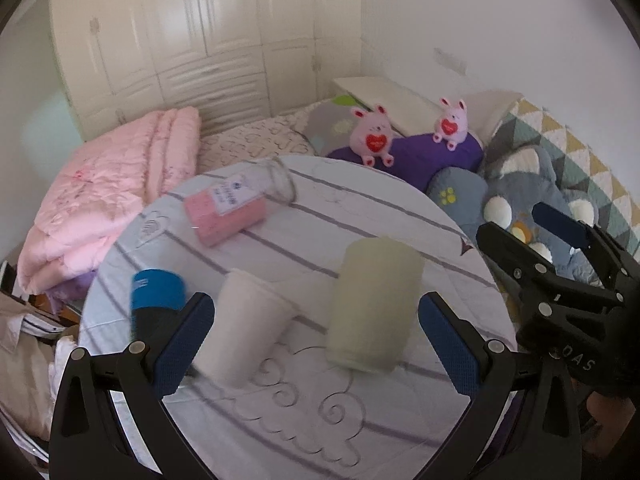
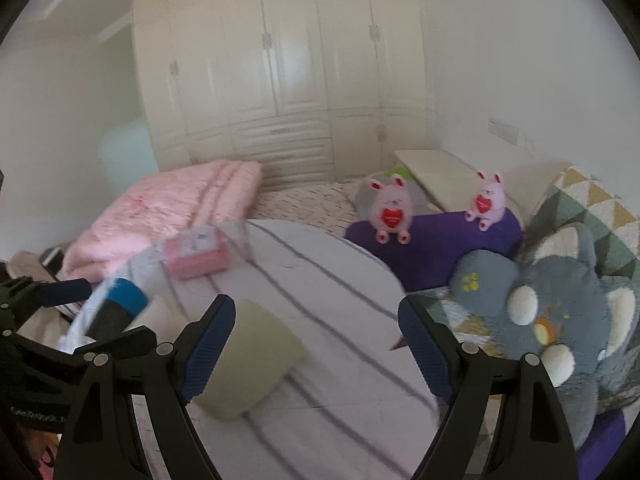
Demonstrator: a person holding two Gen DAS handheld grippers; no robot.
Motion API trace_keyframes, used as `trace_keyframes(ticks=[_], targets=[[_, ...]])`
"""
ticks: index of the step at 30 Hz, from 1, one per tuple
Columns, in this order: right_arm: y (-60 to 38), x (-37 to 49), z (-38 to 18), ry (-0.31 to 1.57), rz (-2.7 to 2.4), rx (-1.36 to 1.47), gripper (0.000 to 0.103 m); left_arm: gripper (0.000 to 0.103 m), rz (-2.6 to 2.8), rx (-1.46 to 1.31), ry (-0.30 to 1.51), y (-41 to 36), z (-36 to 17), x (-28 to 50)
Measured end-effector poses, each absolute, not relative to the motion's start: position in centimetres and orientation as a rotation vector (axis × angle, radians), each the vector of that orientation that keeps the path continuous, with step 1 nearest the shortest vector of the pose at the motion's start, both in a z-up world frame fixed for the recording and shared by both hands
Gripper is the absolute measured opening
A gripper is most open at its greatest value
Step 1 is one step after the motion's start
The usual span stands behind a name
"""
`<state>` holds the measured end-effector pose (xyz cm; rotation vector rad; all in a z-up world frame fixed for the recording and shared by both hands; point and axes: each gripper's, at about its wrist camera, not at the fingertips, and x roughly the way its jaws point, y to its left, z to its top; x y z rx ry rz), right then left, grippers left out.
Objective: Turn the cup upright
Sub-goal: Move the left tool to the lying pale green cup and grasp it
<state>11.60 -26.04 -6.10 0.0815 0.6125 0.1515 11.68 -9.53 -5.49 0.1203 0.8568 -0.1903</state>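
Left gripper (image 1: 316, 344) gaped wide, empty. Right gripper (image 2: 316, 348) likewise wide. White cup (image 1: 244, 328) lay tipped (blurred) on striped round table (image 1: 360, 432), beside pale green cup (image 1: 374, 306).

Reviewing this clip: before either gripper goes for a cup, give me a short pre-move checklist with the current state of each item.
1. Left gripper open and empty: ok, fingers spread wide.
2. Right gripper open and empty: ok.
3. Cups in view: ok; white cup and pale green cup sit between the left fingers on the round table.
4. Which cup needs flipping: cannot tell; motion blur hides rims.
5. Neighbours apart from cups: ok for the pink-filled jar, lying farther back; the blue-and-black cup is close beside the white cup.
6. Image sharpness: not ok, both views blurred.
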Motion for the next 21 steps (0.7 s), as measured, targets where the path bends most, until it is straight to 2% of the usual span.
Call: trace_keyframes(ticks=[7, 21], targets=[[-28.0, 13.6, -7.3, 0.644, 0.070, -0.016, 0.085, 0.103, -0.194, 0.138, 0.925, -12.2, -8.3, 14.3], [-29.5, 16.0, -8.9, 0.685, 0.133, 0.015, 0.085, 0.103, -0.166, 0.206, 1.082, -15.4, -14.1, 16.9]])
